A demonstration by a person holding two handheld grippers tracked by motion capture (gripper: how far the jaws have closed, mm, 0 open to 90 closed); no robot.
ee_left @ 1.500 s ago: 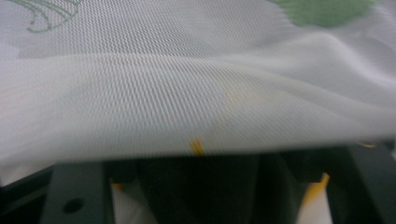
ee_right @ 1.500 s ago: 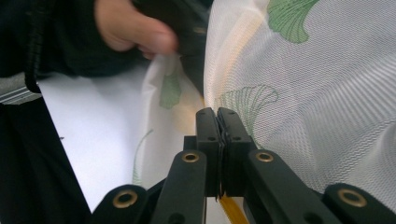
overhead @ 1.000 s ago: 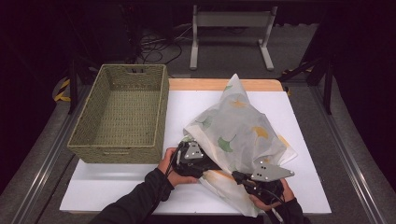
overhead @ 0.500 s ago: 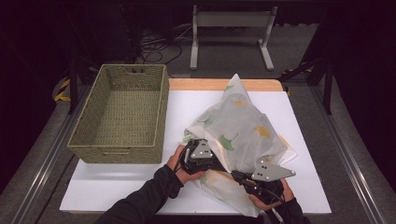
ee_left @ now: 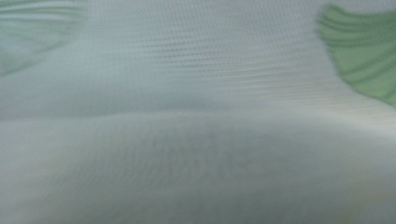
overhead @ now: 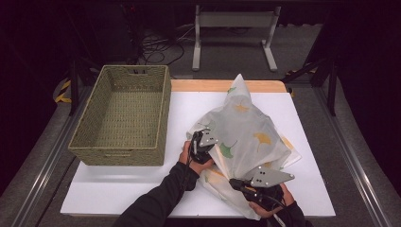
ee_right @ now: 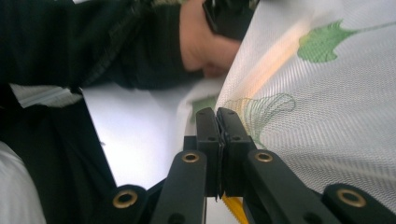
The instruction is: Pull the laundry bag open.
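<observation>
**Two tools working on a soft leaf cloth**

The white tabletop (overhead: 142,189) holds a big woven basket (overhead: 124,113). It looks empty. Just to the right of the basket sits a thin white cloth (overhead: 246,137) with green and yellow leaves, bunched up into a peak.

The cloth looks light, floppy and see-through like a net. It will sag and slide, so an edge or corner seems the best place to pinch.

The left tool (overhead: 202,142) is pushed against the cloth's basket side. Cloth covers its camera, so I cannot tell how its jaws stand. The right tool (ee_right: 217,122), farther from the basket, has its jaws pressed together at the cloth's edge. Whether cloth is caught between them is hard to see.
</observation>
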